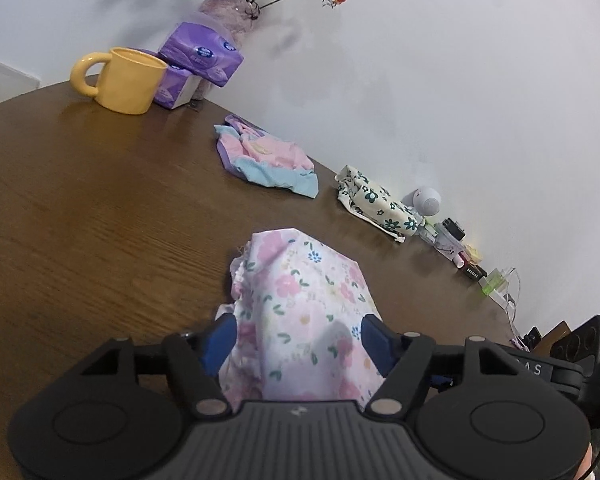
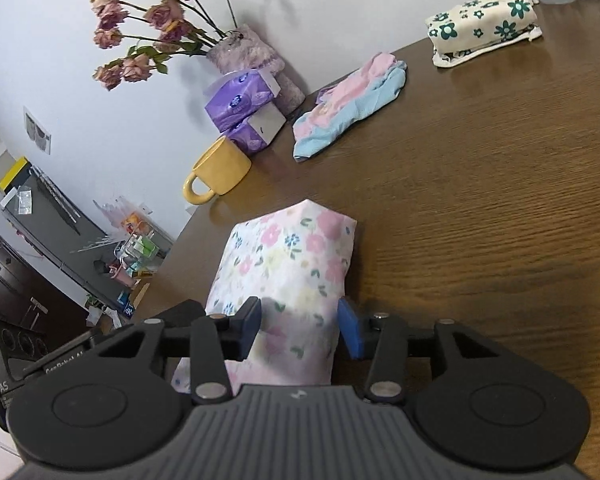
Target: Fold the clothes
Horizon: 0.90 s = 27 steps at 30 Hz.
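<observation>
Both tools stood spread around the floral garment (image 1: pixel 300 300): left tool (image 1: pixel 298 340), right tool (image 2: pixel 300 324), cloth bunched between their fingers above the bench (image 1: pixel 100 220). Mid-fold, I'd judge; next needs a firm pinch.

The desk (image 1: pixel 80 200) is viewed low and close from both wrist cameras, each facing forward toward the wall; the yellow mug (image 1: pixel 128 80) and floral garment (image 2: pixel 288 264) are shared.
</observation>
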### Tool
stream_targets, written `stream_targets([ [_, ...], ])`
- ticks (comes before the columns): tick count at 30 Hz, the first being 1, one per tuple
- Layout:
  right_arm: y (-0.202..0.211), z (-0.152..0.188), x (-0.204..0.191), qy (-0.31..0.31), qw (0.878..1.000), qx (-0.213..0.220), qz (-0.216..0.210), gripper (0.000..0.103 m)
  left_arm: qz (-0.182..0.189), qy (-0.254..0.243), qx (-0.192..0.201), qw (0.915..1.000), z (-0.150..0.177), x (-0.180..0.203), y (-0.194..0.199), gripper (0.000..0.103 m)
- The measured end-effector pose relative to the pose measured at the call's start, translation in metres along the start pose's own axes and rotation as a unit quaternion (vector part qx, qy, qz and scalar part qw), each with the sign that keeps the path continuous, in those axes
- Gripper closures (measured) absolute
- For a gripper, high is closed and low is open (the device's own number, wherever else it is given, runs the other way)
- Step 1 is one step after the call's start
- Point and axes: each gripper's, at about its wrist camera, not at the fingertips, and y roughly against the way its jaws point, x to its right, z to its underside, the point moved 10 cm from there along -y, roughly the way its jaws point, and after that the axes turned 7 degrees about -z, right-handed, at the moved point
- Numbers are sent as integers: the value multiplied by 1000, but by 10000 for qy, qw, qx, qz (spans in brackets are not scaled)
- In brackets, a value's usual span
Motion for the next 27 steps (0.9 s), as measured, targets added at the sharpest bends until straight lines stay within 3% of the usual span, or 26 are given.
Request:
stream_targets([
  [6, -3, 1, -1, 80, 9999, -9, 68, 60, 34, 2, -102, 9999, 3, 0, -9, 44],
  [13, -5, 2, -1, 171, 9997, -20, 144, 73, 96, 43, -130, 9999, 6, -1, -12, 58],
  [18, -5, 3, 0, 190, 9997, -24, 168, 74, 112, 9, -94, 9999, 7, 1, -10, 61],
  [19, -5, 3, 0, 168, 9997, -30, 155, 70, 112, 22, -107, 9999, 6, 1, -10, 61],
  [25, -4, -4, 0, 239, 9995, 0, 226, 65, 57, 88, -91, 9999, -2, -1, -9, 37],
  [27, -6, -7, 0, 258, 9993, -2, 258, 64, 7, 94, -113, 9999, -6, -2, -12, 34],
])
